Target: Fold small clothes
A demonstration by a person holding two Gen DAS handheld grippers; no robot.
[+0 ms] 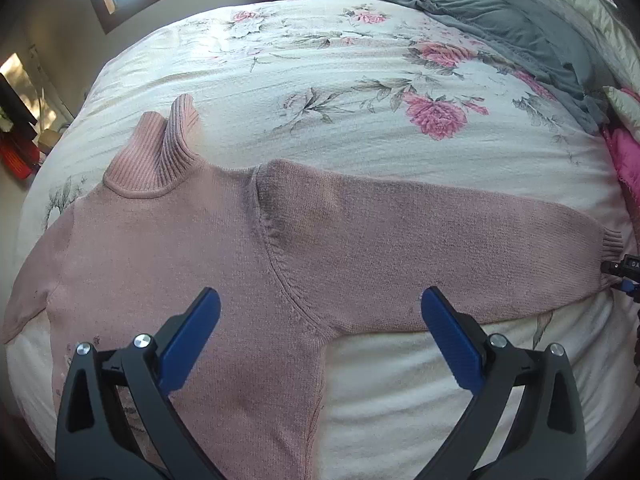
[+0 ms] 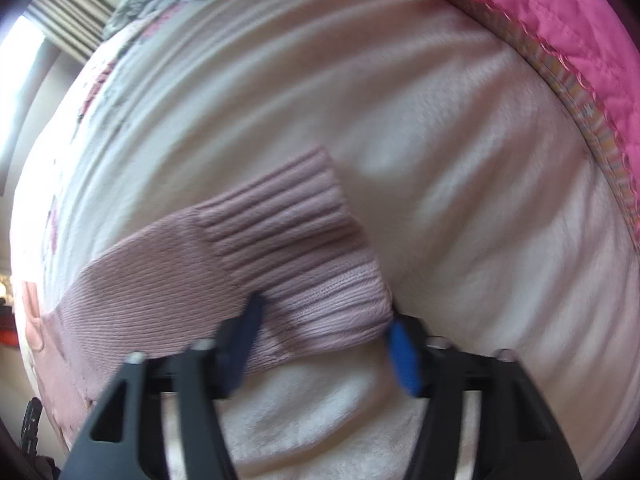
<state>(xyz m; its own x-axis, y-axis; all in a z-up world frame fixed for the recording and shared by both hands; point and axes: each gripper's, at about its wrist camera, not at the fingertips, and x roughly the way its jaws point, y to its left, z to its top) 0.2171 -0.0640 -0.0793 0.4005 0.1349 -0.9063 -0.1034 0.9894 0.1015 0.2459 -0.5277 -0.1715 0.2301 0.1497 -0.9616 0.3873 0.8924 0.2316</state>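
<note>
Step looks like sleeve fold, just starting. Right gripper (image 2: 324, 340) straddles cuff (image 2: 304, 248), jaws parted either side, not pinched yet. Next I'd guess: clamp cuff, carry sleeve (image 1: 420, 240) across body. Left gripper (image 1: 320, 344) wide open, holding nothing, hovering over sweater (image 1: 180, 264) near armpit. Sweater pink knit, turtleneck, flat on bed (image 1: 320, 80), sleeves spread. Grey blanket (image 1: 500, 28) beyond sweater, far side.

Wide bed (image 1: 360, 60), floral cover pulled smooth. Flat on it lies a pink sweater (image 1: 192, 248), collar toward the window, one sleeve stretched sideways. A grey blanket (image 1: 500, 28) is bunched at the far corner, pink quilt (image 2: 560, 32) along the edge.
</note>
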